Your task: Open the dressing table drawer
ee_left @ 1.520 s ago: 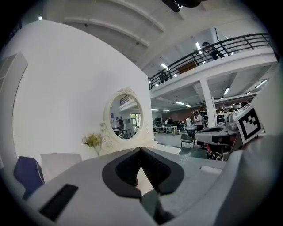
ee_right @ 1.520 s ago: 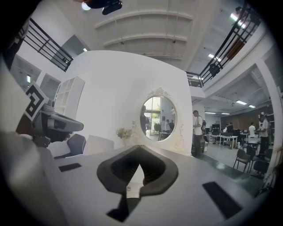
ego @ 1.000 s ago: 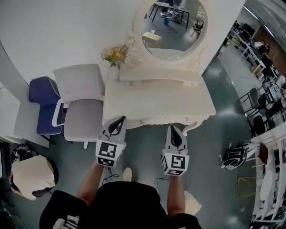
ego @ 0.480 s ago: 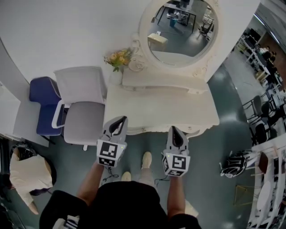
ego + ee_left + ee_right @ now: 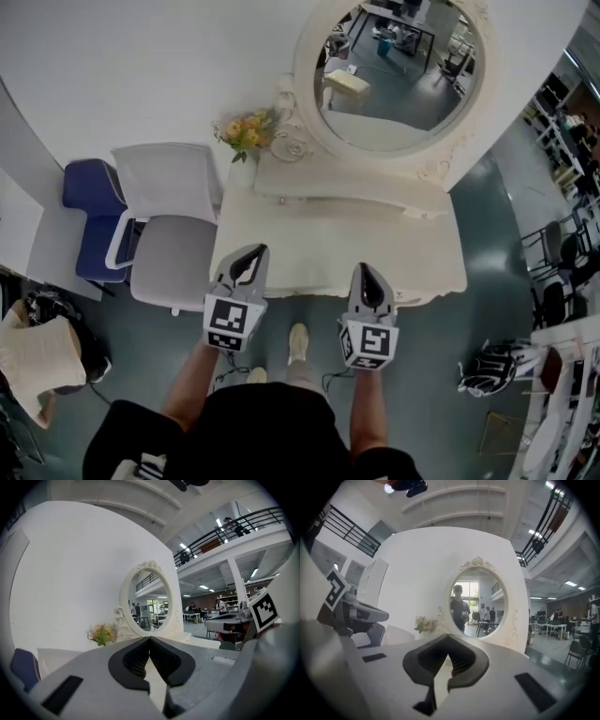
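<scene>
You hold both grippers side by side before the dressing table [image 5: 337, 234], which stands against the white wall [image 5: 141, 66]. The left gripper [image 5: 249, 255] has its jaws together, empty; the right gripper [image 5: 365, 274] also.

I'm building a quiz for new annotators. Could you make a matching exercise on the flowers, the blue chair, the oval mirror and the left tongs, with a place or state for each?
Column one:
1 flowers
2 blue chair
3 oval mirror
4 left tongs

Column two:
a shut, nothing held
b at the back left corner of the dressing table
c left of the pale chair in the head view
d above the dressing table's back edge

Pairs: 1-b; 2-c; 3-d; 4-a
</scene>
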{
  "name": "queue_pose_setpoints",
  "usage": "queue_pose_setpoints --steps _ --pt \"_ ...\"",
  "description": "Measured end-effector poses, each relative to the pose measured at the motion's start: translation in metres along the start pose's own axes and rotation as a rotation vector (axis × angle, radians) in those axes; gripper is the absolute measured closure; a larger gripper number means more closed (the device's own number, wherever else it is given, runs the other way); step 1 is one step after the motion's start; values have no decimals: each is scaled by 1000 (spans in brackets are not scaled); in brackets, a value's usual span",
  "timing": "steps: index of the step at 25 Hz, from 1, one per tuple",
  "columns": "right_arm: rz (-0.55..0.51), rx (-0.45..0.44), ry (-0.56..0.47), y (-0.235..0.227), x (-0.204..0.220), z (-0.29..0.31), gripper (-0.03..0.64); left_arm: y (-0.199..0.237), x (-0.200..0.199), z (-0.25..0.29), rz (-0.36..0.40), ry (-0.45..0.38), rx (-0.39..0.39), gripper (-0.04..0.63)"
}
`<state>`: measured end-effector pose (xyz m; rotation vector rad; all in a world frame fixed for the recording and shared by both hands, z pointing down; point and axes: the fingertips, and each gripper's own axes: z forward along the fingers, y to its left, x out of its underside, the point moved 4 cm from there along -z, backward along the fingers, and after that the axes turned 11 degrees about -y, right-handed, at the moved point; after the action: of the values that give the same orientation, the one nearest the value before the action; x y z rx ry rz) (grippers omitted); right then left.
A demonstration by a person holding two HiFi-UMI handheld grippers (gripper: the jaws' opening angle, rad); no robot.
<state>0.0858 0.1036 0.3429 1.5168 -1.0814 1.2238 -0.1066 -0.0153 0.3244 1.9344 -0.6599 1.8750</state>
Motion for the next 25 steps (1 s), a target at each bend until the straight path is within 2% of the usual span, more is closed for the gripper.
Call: queue_pose_setpoints --steps 8,25 --pt "14 -66 22 -21 19 57 617 14 13 47 -12 44 -65 592" --pt "53 -137 102 -47 84 135 617 26 70 119 -24 148 -127 592"
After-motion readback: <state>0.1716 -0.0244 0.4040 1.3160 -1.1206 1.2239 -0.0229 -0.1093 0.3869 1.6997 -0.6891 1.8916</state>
